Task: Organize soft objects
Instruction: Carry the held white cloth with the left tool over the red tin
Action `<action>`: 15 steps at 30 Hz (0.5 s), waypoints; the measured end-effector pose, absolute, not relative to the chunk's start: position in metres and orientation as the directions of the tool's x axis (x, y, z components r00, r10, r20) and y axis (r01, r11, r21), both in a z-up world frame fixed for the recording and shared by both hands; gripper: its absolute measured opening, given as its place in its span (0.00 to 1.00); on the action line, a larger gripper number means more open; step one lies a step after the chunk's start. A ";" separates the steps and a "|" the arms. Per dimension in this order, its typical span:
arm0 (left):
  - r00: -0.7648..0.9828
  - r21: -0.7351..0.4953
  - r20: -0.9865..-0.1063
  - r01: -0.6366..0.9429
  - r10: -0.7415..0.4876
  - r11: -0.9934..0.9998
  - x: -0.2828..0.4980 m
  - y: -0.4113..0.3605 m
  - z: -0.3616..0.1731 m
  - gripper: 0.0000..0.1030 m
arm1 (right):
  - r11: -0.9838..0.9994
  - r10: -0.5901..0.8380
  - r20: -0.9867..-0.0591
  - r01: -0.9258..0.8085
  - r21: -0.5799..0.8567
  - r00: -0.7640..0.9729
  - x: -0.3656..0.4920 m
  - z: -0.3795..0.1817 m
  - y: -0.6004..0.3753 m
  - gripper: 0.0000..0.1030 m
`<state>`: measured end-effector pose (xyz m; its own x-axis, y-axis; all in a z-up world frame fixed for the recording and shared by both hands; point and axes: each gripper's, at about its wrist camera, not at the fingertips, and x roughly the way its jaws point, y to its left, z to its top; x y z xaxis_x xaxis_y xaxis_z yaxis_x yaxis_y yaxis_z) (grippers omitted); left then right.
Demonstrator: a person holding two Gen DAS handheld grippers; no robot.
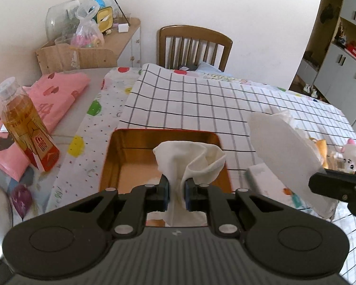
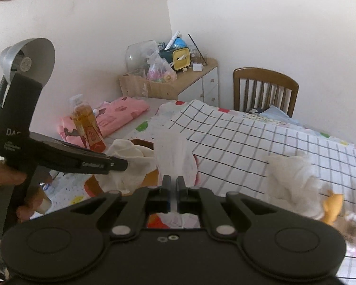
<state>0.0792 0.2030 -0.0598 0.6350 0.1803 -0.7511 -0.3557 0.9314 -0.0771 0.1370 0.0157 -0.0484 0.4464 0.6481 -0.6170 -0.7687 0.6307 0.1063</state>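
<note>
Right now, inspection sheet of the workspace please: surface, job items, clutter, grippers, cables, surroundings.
Surface: table under a grid-pattern cloth.
Job's things: cream cloth above an orange tray; thin white sheet; pink folded garment; plush toys.
Clutter: drink bottle, tissue pack.
Grippers: left gripper shut on the cream cloth; right gripper shut on the white sheet.
Cables: nothing seen.
Surroundings: wooden chair, side cabinet, wall cupboards.

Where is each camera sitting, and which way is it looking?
Left wrist: on the left gripper, facing the chair; it pinches a cream cloth over the tray.
Right wrist: on the right gripper, facing the wall; it pinches a white cloth; a hand shows.
Shared: bottle, checked tablecloth.
</note>
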 end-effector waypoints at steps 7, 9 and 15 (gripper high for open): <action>0.617 -0.091 -0.773 -0.340 0.149 0.936 0.094 0.238 -0.076 0.12 | 0.659 0.621 -0.651 -0.741 0.131 0.437 0.140 -0.066 0.058 0.04; 0.612 -0.083 -0.777 -0.337 0.151 0.938 0.099 0.243 -0.080 0.12 | 0.675 0.611 -0.661 -0.723 0.148 0.435 0.145 -0.073 0.066 0.04; 0.583 -0.036 -0.795 -0.320 0.167 0.947 0.113 0.256 -0.098 0.12 | 0.734 0.577 -0.703 -0.641 0.224 0.415 0.166 -0.099 0.089 0.04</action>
<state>0.1134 0.2558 -0.0978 0.5827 0.1672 -0.7953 -0.3203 0.9466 -0.0356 0.1665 0.0895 -0.0990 0.4152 0.5773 -0.7031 -0.6408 0.7342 0.2244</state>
